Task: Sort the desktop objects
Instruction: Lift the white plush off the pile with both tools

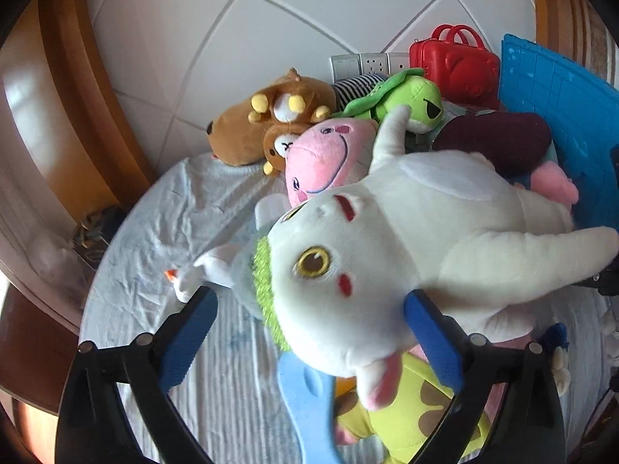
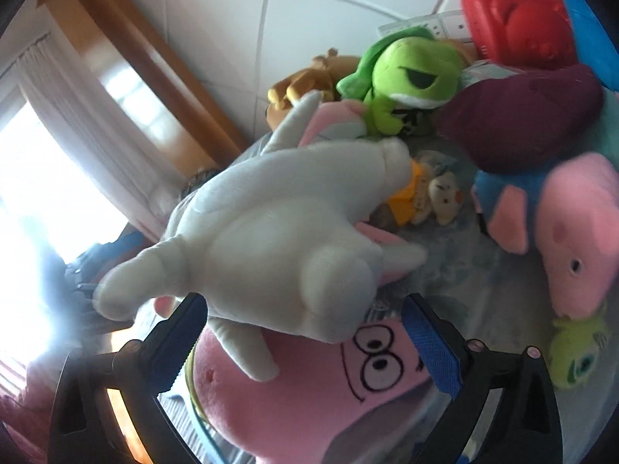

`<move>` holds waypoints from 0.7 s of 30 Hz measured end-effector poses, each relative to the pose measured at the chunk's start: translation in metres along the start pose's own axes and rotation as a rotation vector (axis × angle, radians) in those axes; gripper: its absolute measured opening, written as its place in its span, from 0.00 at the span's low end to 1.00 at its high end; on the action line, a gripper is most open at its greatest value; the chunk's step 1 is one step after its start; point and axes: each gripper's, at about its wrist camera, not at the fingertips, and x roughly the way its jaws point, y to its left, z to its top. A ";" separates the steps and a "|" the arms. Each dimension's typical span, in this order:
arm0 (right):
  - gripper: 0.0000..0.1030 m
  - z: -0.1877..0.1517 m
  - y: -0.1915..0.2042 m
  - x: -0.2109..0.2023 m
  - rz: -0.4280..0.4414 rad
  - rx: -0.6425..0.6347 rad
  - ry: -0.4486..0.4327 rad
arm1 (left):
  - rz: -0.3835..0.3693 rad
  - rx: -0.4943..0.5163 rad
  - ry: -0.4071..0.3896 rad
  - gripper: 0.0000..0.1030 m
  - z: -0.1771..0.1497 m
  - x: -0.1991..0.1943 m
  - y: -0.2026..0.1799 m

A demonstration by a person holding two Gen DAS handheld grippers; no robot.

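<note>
A large white plush animal [image 1: 406,239] with a yellow eye and green collar lies across the cloth-covered table, its head between the fingers of my left gripper [image 1: 309,336], which is open around it. In the right wrist view its grey-white body [image 2: 271,239] lies over a pink star plush with round eyes [image 2: 309,394], between the fingers of my right gripper [image 2: 305,344], also open. A green frog plush [image 1: 410,100] [image 2: 406,73], a brown dog plush [image 1: 267,123] and a pink plush [image 1: 329,158] are piled behind.
A red plastic case [image 1: 456,65] [image 2: 514,27] and a blue board [image 1: 561,116] stand at the back right. A maroon cushion [image 2: 518,116], a pink pig plush [image 2: 572,232] and a yellow spotted plush [image 1: 418,406] lie nearby. A tiled wall is behind.
</note>
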 end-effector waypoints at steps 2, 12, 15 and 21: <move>1.00 0.006 0.005 0.004 0.021 -0.019 0.002 | -0.029 -0.015 -0.011 0.96 -0.004 0.004 0.003; 1.00 0.030 0.002 0.021 0.038 -0.041 0.022 | -0.234 -0.179 0.023 1.00 -0.011 0.031 0.019; 1.00 0.031 -0.006 0.028 0.031 -0.036 0.038 | -0.256 -0.191 0.014 1.00 -0.010 0.035 0.015; 1.00 0.034 -0.022 0.040 0.025 -0.024 0.058 | -0.335 -0.237 0.020 1.00 -0.013 0.050 0.006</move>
